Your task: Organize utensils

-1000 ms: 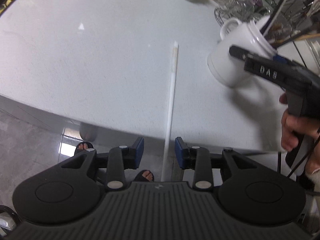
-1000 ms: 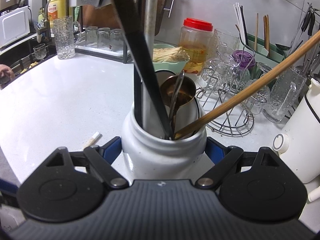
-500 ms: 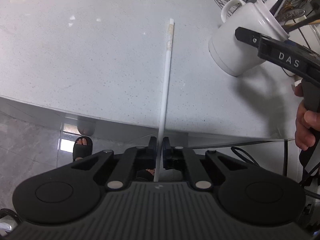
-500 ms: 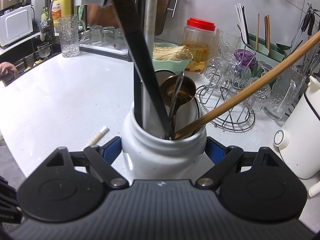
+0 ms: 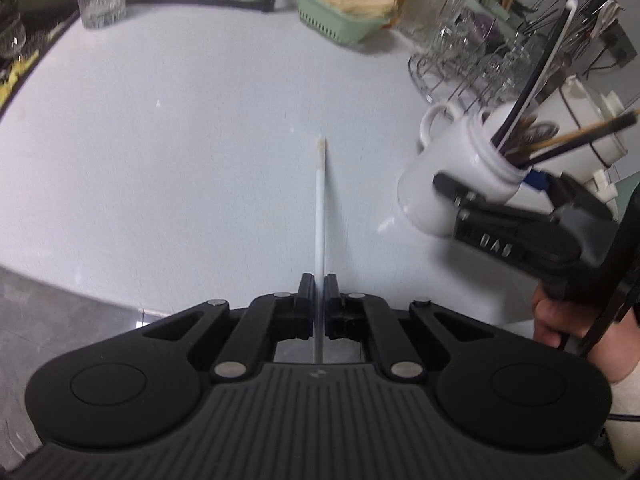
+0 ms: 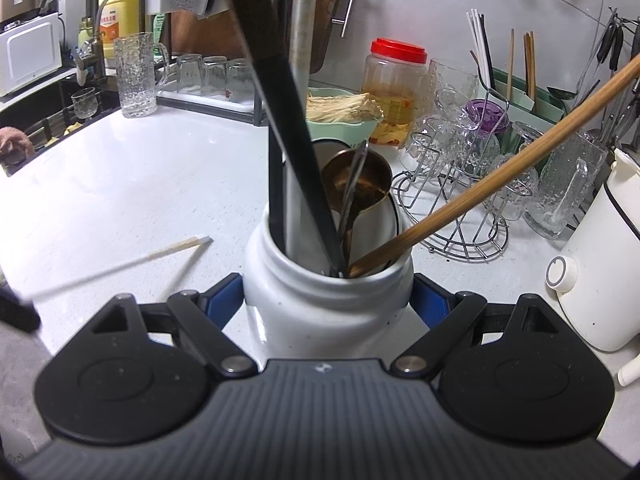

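because it is pinched near one end between the closed pads of the left claw (image 5: 319, 300), the white chopstick (image 5: 320, 208) sticks straight out ahead of that claw, its discoloured tip hanging over the white table (image 5: 160, 160) rather than lying flat on it; from the right wrist view the same stick shows as a blurred pale streak (image 6: 176, 247) slanting above the surface, off to the left of the jar. that grip at the end leaves most of the length free, which looks suited to dropping it tip-first into a narrow mouth. the white ceramic jar (image 6: 320, 312), which has a handle, is clamped at its shoulders by the right claw (image 6: 326, 300), blue pads pressed on either side, and in the left wrist view it is tipped toward the chopstick, probably to offer its opening. inside it stand black utensil handles, a metal handle, a brown spoon (image 6: 356, 184) and a leaning bamboo chopstick (image 6: 500, 184). beyond it a wire rack of glasses (image 6: 460, 184), a green basket (image 5: 340, 16) and a red-lidded jar (image 6: 394, 92) line the back.
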Demonstrator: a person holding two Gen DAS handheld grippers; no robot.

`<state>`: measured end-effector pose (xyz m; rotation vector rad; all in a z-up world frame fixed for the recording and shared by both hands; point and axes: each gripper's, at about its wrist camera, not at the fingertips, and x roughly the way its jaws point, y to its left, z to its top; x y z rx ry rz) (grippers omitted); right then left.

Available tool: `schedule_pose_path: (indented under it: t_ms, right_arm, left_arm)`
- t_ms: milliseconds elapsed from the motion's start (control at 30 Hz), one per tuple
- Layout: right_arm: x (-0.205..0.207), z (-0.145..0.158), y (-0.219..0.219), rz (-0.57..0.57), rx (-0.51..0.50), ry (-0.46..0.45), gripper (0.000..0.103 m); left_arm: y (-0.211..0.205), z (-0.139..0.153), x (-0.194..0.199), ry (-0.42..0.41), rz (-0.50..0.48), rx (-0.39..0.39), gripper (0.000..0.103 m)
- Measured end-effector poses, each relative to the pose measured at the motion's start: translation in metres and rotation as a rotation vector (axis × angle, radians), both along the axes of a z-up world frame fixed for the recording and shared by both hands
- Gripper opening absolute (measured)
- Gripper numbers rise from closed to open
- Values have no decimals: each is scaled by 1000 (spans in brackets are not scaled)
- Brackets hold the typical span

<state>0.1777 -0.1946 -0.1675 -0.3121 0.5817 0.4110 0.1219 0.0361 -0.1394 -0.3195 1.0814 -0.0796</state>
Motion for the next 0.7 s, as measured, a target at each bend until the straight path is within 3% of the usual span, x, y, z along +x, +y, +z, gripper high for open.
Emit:
schedule_pose_path:
  t_ms: [333,700]
  right_arm:
    - [-2,-1,6,-37,7,-8,91]
    - [-1,-1,7,-42,7,-14,91]
  left_arm:
    - [5,60,29,-112,-82,52,5]
    - [-2,83,40,-198,-110,85,5]
